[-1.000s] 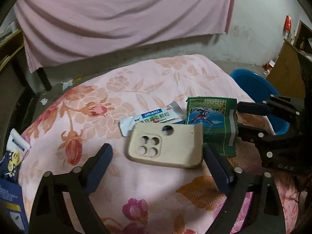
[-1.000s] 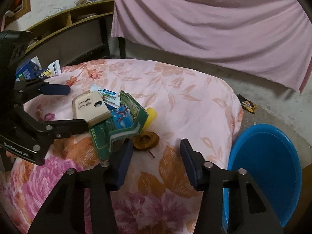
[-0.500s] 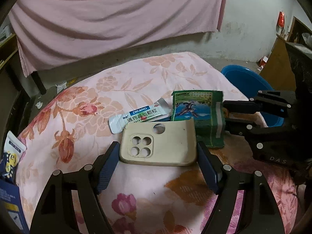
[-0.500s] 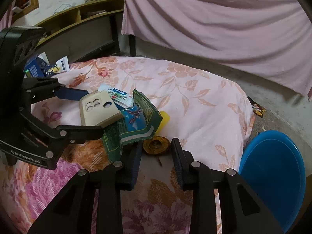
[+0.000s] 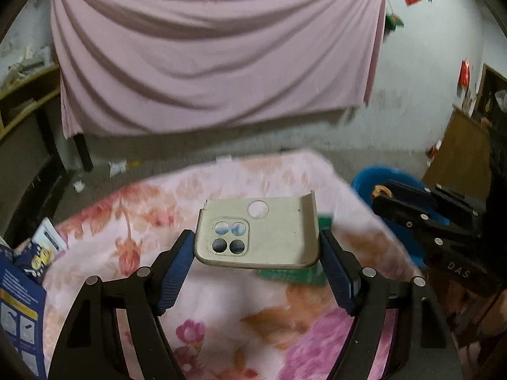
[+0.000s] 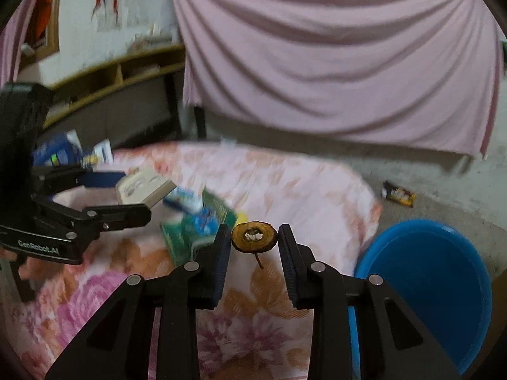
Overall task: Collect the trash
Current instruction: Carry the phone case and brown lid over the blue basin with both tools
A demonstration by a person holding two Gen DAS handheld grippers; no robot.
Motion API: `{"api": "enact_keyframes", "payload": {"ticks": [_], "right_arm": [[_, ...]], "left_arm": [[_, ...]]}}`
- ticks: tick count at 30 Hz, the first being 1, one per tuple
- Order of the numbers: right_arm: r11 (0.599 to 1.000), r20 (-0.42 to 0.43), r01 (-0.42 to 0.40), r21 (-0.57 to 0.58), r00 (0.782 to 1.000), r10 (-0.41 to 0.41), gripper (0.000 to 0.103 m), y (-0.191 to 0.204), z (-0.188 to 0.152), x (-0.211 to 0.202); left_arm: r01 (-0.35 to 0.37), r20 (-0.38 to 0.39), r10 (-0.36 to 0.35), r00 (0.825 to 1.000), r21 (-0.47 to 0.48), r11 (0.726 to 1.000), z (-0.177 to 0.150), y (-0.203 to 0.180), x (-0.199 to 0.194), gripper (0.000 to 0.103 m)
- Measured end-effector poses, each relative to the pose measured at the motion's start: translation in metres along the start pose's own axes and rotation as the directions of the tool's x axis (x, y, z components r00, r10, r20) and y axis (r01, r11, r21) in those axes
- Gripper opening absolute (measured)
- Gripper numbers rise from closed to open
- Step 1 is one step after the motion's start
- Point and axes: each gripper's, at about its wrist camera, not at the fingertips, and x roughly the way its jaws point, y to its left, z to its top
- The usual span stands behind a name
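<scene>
Beige plastic phone case and brown dried fruit slice are clamped in left and right fingers; green packet and sachet remain, blue basin awaits.

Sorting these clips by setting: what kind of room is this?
Probably a modest home room: a pink floral cloth over a table or bed, a pink sheet hung on the wall, a blue plastic basin on bare concrete.

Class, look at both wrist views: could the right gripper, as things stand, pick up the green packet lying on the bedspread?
Probably not yet. The right gripper is shut on a brown dried fruit slice, so its jaws are occupied, though the green packet lies uncovered just beside it.
</scene>
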Motion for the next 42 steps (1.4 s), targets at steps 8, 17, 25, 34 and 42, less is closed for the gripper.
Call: {"api": "enact_keyframes", "payload": {"ticks": [8, 17, 25, 34, 42], "right_arm": [[0.993, 0.298, 0.052, 0.104, 0.951, -0.081, 0.028, -0.029, 0.007, -0.061], [0.97, 0.476, 0.134, 0.204, 0.852, -0.218, 0.028, -0.065, 0.0, -0.113], [0.933, 0.516, 0.201, 0.299, 0.788, -0.335, 0.029, -0.096, -0.017, -0.145], [0.89, 0.466, 0.256, 0.377, 0.778, -0.421, 0.029, -0.132, -0.042, -0.168], [0.862, 0.354, 0.281, 0.422, 0.824, -0.442, 0.029, -0.16, -0.055, -0.162]], "left_arm": [[0.02, 0.219, -0.025, 0.975, 0.025, 0.999, 0.029, -0.043, -0.034, 0.072], [0.079, 0.389, -0.114, 0.914, 0.104, 0.991, 0.046, -0.098, -0.063, 0.072], [0.124, 0.417, -0.202, 0.886, 0.206, 0.971, 0.053, -0.152, -0.054, 0.072], [0.196, 0.323, -0.266, 0.908, 0.233, 0.953, 0.056, -0.203, -0.016, 0.072], [0.247, 0.194, -0.282, 0.94, 0.187, 0.951, 0.06, -0.225, 0.017, 0.072]]}}
